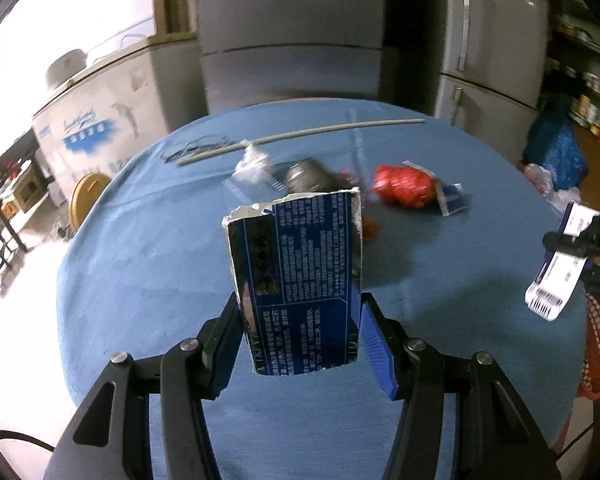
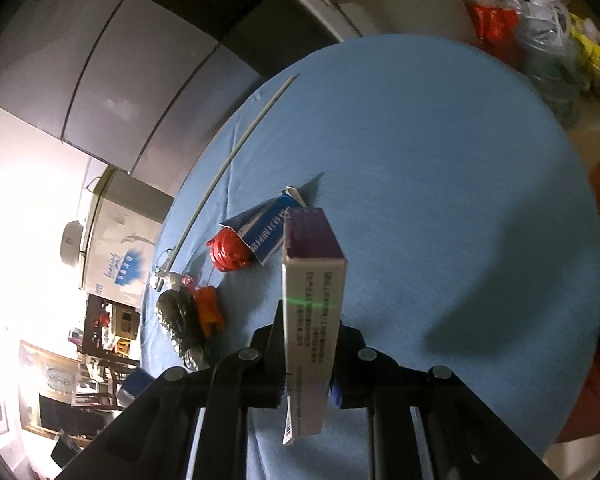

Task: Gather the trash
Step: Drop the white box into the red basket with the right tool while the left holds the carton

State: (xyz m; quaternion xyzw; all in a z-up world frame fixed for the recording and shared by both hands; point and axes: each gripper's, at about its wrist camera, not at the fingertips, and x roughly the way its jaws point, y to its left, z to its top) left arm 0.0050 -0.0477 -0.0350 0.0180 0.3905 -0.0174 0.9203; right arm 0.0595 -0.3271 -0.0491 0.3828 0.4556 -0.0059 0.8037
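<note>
My left gripper (image 1: 300, 312) is shut on a torn dark blue carton (image 1: 300, 272) and holds it upright above the round blue table (image 1: 148, 264). My right gripper (image 2: 308, 320) is shut on a purple and white box (image 2: 312, 304); this box and gripper also show at the right edge of the left wrist view (image 1: 556, 264). On the table lie a crumpled red wrapper (image 1: 404, 184) (image 2: 230, 254), a blue and white packet (image 2: 266, 230), a silver foil wrapper (image 2: 180, 320) and an orange scrap (image 2: 208, 308).
A long pale stick (image 1: 300, 134) (image 2: 228, 160) and some thin wire (image 1: 196, 150) lie near the table's far edge. A red basket (image 1: 598, 352) stands beside the table at right. Fridges (image 1: 292, 32) and a chest freezer (image 1: 100, 120) stand beyond. Bags (image 2: 540, 32) are piled on the floor.
</note>
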